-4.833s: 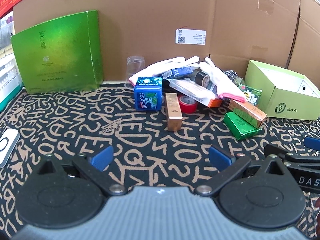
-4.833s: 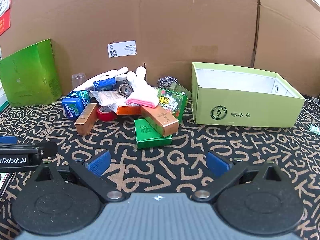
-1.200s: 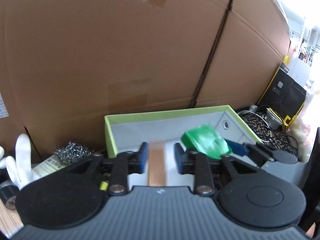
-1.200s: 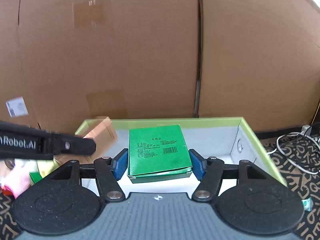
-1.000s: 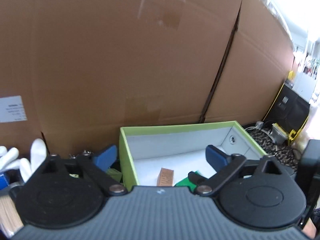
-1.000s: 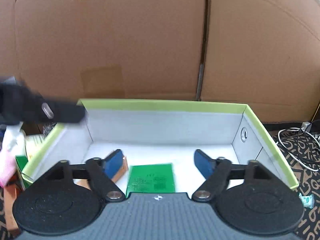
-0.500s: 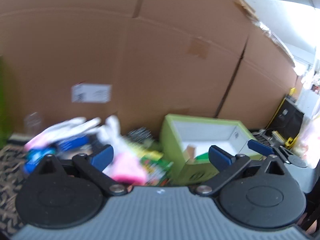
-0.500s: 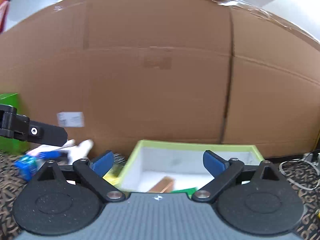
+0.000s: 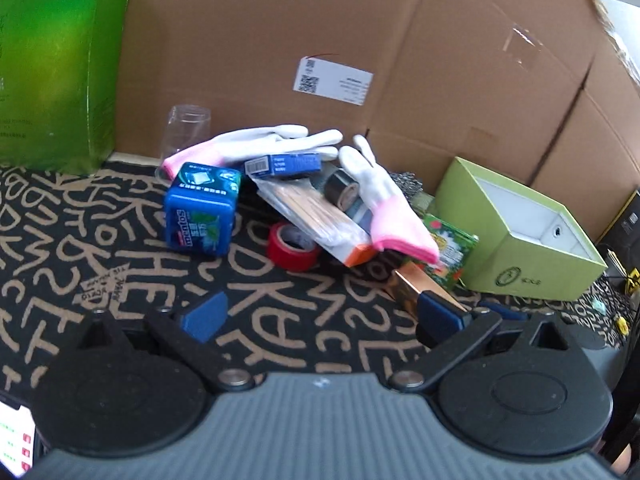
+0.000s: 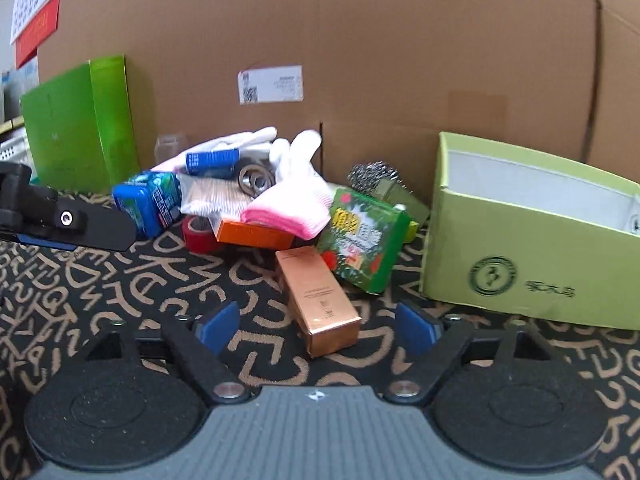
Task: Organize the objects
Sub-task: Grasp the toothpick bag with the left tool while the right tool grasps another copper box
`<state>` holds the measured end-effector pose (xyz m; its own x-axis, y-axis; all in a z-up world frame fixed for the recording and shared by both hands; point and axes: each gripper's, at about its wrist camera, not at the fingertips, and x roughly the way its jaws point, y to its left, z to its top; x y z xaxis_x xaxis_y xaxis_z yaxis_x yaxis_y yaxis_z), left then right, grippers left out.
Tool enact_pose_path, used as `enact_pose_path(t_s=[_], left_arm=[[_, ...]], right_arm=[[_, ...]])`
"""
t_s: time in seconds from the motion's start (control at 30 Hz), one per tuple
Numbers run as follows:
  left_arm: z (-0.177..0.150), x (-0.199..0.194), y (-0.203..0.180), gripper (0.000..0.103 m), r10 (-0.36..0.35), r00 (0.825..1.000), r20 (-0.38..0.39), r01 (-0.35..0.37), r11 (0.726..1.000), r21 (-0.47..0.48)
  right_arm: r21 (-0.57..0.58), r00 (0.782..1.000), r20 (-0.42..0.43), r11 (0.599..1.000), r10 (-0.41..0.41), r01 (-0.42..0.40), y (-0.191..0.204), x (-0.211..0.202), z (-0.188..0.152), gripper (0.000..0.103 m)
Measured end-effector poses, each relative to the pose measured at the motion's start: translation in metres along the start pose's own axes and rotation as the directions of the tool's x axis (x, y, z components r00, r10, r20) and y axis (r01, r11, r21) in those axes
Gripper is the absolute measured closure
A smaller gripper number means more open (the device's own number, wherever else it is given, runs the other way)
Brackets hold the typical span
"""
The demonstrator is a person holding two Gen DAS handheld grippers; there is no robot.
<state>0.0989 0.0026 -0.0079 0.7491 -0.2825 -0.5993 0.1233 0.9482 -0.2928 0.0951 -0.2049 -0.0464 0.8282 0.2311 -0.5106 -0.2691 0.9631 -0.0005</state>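
A pile of objects lies on the patterned mat: a blue mint tin (image 9: 202,210), a red tape roll (image 9: 292,247), white-and-pink gloves (image 9: 384,204), a copper box (image 10: 318,298) and a green printed box (image 10: 366,240). The open light-green box (image 10: 532,232) stands at the right; it also shows in the left wrist view (image 9: 520,236). My left gripper (image 9: 320,318) is open and empty in front of the pile. My right gripper (image 10: 316,328) is open, with the copper box's near end between its fingers, not gripped.
A tall green box (image 9: 56,76) stands at the back left, a clear cup (image 9: 186,128) beside it. A cardboard wall (image 10: 360,40) closes the back. A steel scourer (image 10: 372,176) lies behind the pile. Cables (image 9: 616,308) lie at the far right.
Both grippers opened, dropped the copper box and the green box into the light-green box, then pulled back and down to the pile on the mat.
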Motion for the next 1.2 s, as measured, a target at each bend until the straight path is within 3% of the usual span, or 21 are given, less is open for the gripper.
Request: enact_pose_path(t_s=[0.07, 0.1, 0.2, 0.3, 0.33, 0.43, 0.47, 0.6, 0.7, 0.8, 0.83, 0.87, 0.9, 0.93, 0.97, 1.1, 1.2], left_arm=[[0.005, 0.006, 0.001, 0.001, -0.005, 1.000, 0.001, 0.005, 1.000, -0.005], [0.008, 0.010, 0.001, 0.001, -0.009, 1.000, 0.004, 0.009, 1.000, -0.007], [0.024, 0.025, 0.003, 0.005, -0.019, 1.000, 0.014, 0.019, 0.999, -0.036], [0.039, 0.050, 0.004, 0.020, -0.011, 1.000, -0.004, 0.011, 0.998, -0.067], [0.045, 0.060, 0.004, 0.032, -0.015, 1.000, -0.027, 0.013, 0.997, -0.077], [0.050, 0.078, 0.005, 0.087, -0.070, 0.992, -0.104, 0.060, 0.993, -0.099], [0.048, 0.077, 0.006, 0.092, -0.104, 0.989, -0.104, 0.092, 0.989, -0.113], [0.039, 0.049, -0.001, 0.095, -0.137, 0.985, -0.107, 0.127, 0.988, -0.092], [0.010, 0.018, 0.009, 0.095, -0.171, 0.974, -0.149, 0.166, 0.985, -0.041], [-0.020, -0.008, 0.019, 0.095, -0.159, 0.966, -0.204, 0.165, 0.986, 0.009], [-0.026, -0.013, 0.021, 0.090, -0.141, 0.965, -0.220, 0.148, 0.989, 0.019], [-0.030, -0.017, 0.023, 0.078, -0.121, 0.968, -0.220, 0.130, 0.991, 0.027], [-0.032, -0.018, 0.022, 0.068, -0.099, 0.972, -0.213, 0.109, 0.994, 0.032], [-0.032, -0.018, 0.021, 0.049, -0.075, 0.977, -0.198, 0.084, 0.996, 0.036], [-0.032, -0.018, 0.020, 0.039, -0.057, 0.982, -0.178, 0.065, 0.997, 0.039], [-0.025, -0.005, 0.011, 0.034, -0.049, 0.985, -0.168, 0.061, 0.996, 0.063], [-0.028, 0.007, 0.005, 0.043, -0.018, 0.984, -0.179, 0.037, 0.993, 0.108]], right_arm=[[0.004, 1.000, -0.018, 1.000, -0.005, 0.006, 0.001, 0.011, 0.002, 0.054], [0.020, 0.999, -0.035, 1.000, -0.006, 0.007, -0.002, 0.009, 0.001, 0.062], [0.064, 0.999, -0.036, 0.998, 0.025, -0.023, -0.005, 0.002, 0.000, 0.064], [0.052, 0.999, -0.027, 0.998, 0.030, -0.029, -0.003, -0.013, -0.007, 0.065], [0.059, 0.999, -0.027, 0.998, 0.037, -0.035, -0.003, -0.017, -0.010, 0.065], [0.085, 0.998, -0.027, 0.995, 0.061, -0.059, 0.001, -0.027, -0.018, 0.066], [0.086, 0.997, -0.028, 0.994, 0.066, -0.064, 0.002, -0.030, -0.020, 0.066], [0.081, 0.996, -0.035, 0.993, 0.085, -0.082, 0.007, -0.042, -0.026, 0.066], [0.062, 0.993, -0.047, 0.992, 0.109, -0.106, 0.011, -0.050, -0.029, 0.066], [0.038, 0.990, -0.063, 0.991, 0.129, -0.127, 0.013, -0.061, -0.033, 0.066], [0.036, 0.988, -0.072, 0.990, 0.138, -0.135, 0.013, -0.062, -0.034, 0.066], [0.038, 0.987, -0.076, 0.990, 0.142, -0.139, 0.013, -0.064, -0.035, 0.066], [0.041, 0.987, -0.077, 0.989, 0.144, -0.141, 0.014, -0.065, -0.036, 0.062], [0.043, 0.987, -0.074, 0.989, 0.144, -0.142, 0.014, -0.064, -0.035, 0.051], [0.045, 0.987, -0.070, 0.989, 0.143, -0.140, 0.015, -0.063, -0.035, 0.047], [0.033, 0.992, -0.055, 0.993, 0.114, -0.112, 0.021, -0.060, -0.033, 0.043], [0.034, 0.993, -0.058, 0.994, 0.102, -0.100, 0.021, -0.057, -0.031, 0.043]])
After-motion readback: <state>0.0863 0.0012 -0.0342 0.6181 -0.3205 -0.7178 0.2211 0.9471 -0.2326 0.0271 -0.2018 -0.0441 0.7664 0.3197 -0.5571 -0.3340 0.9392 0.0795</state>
